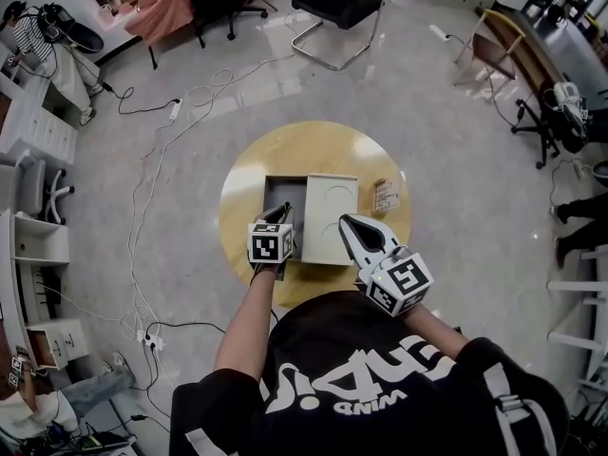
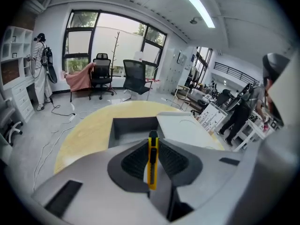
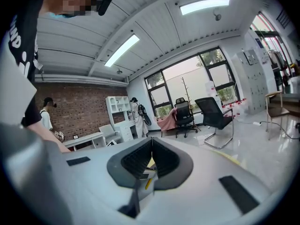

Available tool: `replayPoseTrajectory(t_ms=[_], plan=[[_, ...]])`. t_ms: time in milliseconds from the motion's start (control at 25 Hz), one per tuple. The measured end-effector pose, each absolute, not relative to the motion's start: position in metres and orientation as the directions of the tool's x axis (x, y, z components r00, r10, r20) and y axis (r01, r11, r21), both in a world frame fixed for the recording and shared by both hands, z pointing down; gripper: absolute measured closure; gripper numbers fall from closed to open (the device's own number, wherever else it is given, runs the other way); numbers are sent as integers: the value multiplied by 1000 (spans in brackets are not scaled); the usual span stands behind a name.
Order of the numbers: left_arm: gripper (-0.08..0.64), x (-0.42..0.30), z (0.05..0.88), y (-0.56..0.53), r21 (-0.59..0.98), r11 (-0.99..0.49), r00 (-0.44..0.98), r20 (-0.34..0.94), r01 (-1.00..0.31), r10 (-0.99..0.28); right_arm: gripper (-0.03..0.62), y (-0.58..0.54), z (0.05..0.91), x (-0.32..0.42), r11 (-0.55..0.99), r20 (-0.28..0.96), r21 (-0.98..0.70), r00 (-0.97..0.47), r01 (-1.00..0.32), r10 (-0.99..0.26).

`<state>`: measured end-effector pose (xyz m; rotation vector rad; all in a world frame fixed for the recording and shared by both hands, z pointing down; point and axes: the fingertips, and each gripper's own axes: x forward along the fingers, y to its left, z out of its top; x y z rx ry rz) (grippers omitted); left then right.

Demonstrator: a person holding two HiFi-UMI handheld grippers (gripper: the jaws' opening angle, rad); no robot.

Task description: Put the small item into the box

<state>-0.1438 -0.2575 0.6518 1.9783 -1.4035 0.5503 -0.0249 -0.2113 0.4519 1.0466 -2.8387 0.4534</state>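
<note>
Yellow knife [image 2: 152, 163] sits clamped in our left gripper [image 2: 153, 137], by the open box [image 1: 285, 192]. Our right gripper [image 3: 151, 140] is closed, holding nothing.

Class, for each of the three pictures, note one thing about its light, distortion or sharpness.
Head view: soft even light, a pale sheen on the floor, lines bowed toward the edges. Left gripper view: fisheye with dark corners, window washed out, the yellow knife sharp. Right gripper view: same fisheye, ceiling lamp glaring, brick wall dim.
</note>
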Motion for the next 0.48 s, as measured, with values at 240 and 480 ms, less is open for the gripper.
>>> replayPoseTrajectory(t_ms=[240, 480], plan=[[488, -141, 683, -260, 262, -217, 340, 730, -940, -592, 589, -208, 456, -25, 719, 198, -251, -762, -648, -617], [488, -135, 701, -265, 261, -217, 338, 781, -941, -525, 589, -215, 463, -20, 699, 220, -262, -746, -666, -628]])
